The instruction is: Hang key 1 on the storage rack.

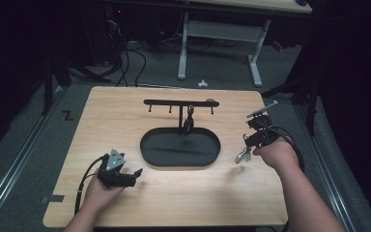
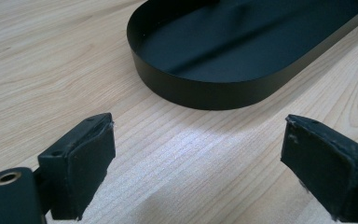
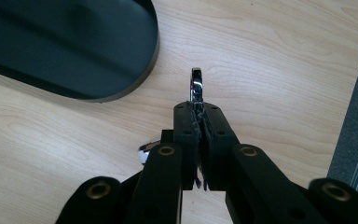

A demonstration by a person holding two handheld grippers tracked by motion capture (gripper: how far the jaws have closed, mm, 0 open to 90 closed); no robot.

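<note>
Held item: small shiny chrome metal clip (image 3: 196, 86), clamped between the pads of the right gripper (image 3: 199, 114), its tip poking out just past the fingertips.
Right gripper: lifted off the light wooden table (image 1: 125, 111), right of the black oval metal tray (image 1: 180, 146).
Left gripper (image 2: 198, 163): fingers apart, nothing between them; tray wall just ahead of the fingertips.
Rack: black T-shaped hook stand (image 1: 180, 103) behind the tray, one dark item already hanging.
Progress, judged: clip picked up; hanging it on a free hook remained.
</note>
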